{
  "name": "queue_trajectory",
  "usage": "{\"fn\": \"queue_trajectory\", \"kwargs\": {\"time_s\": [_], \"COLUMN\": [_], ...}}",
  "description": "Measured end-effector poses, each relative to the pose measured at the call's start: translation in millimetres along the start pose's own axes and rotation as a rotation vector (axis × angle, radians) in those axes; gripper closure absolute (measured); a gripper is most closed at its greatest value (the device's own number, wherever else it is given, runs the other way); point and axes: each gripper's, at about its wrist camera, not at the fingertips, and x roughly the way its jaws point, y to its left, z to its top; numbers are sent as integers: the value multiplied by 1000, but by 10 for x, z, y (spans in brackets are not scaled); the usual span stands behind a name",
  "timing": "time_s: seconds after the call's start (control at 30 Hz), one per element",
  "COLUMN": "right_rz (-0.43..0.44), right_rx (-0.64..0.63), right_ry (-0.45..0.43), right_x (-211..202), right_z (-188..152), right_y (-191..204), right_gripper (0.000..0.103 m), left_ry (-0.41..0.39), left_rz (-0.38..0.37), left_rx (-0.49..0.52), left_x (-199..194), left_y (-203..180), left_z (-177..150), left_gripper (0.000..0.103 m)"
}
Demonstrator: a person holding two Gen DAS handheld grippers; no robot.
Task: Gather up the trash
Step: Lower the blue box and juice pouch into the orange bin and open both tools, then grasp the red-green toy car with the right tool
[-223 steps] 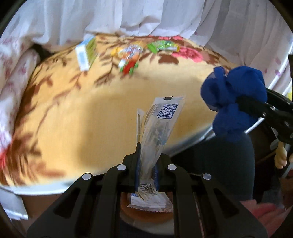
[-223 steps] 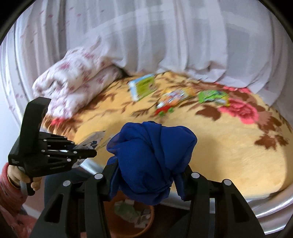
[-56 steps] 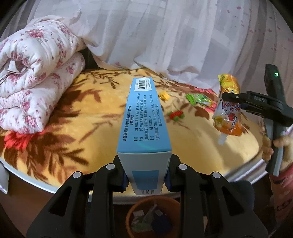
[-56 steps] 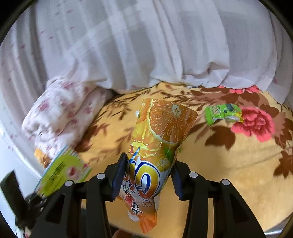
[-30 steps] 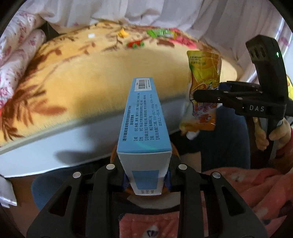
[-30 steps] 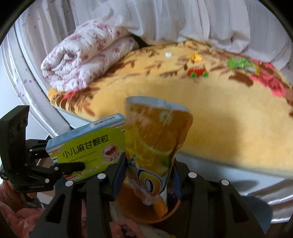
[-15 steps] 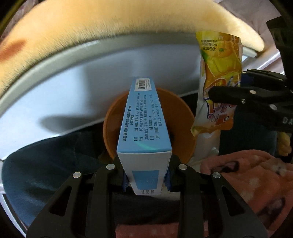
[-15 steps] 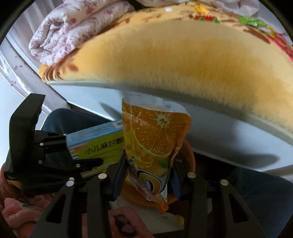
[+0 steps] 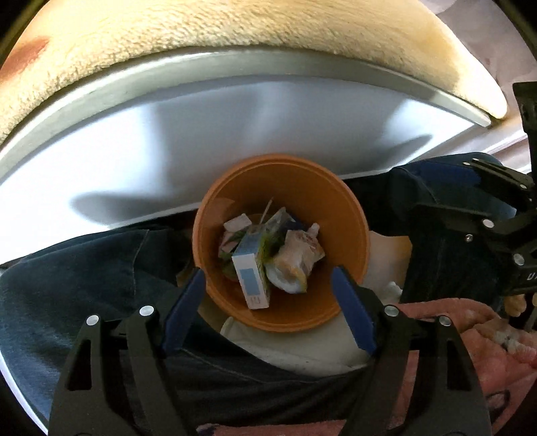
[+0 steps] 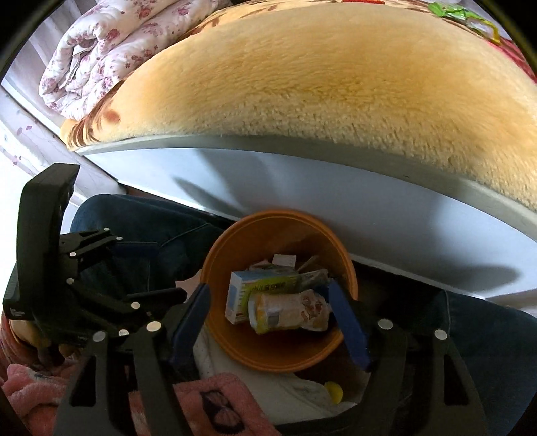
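An orange bin [image 9: 349, 214] stands on the floor against the bed's side, between the person's knees; it also shows in the right wrist view [image 10: 235, 348]. Inside lie the blue and white box [image 9: 251, 278], the orange juice pouch [image 9: 295, 258] and other wrappers; the right wrist view shows the box [image 10: 238, 291] and the pouch [image 10: 288, 312]. My left gripper [image 9: 268, 298] is open and empty above the bin. My right gripper [image 10: 272, 312] is open and empty above it too. Each gripper shows at the edge of the other's view.
The bed with a yellow plush blanket [image 10: 335, 84] and its grey side panel [image 9: 167, 141] rises behind the bin. A green wrapper [image 10: 453, 10] lies at the far right of the bed. A rolled floral quilt [image 10: 97, 50] lies at the left. Blue-jeaned legs [image 9: 84, 268] flank the bin.
Both grippers have opened. The blue box has dropped from the left gripper and the juice pouch from the right gripper into the orange bin.
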Motion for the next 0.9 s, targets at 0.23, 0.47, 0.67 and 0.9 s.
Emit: {"fn": "queue_trajectory", "kwargs": {"time_s": [0.23,0.47,0.67,0.9], "right_rz": [-6,-15,-14,-54], "right_rx": [10,5,-20,-103], "right_ry": [1,-14,-70,-291], "right_x": [-21,-76,-342,-1023], "right_z": [-17,2,69,506], "right_y": [-62,-39,5,76], "right_gripper": [31,31,31,16], "left_ry": [15,-3,-93,-299], "left_rz": [8,8,2,-7], "left_rx": [-2,1,22,27], "left_x": [36,-1,-370,-1007], "left_y": [-5,-3,-3,50], "left_z": [7,25,112,350], "left_gripper": [27,27,27,17]}}
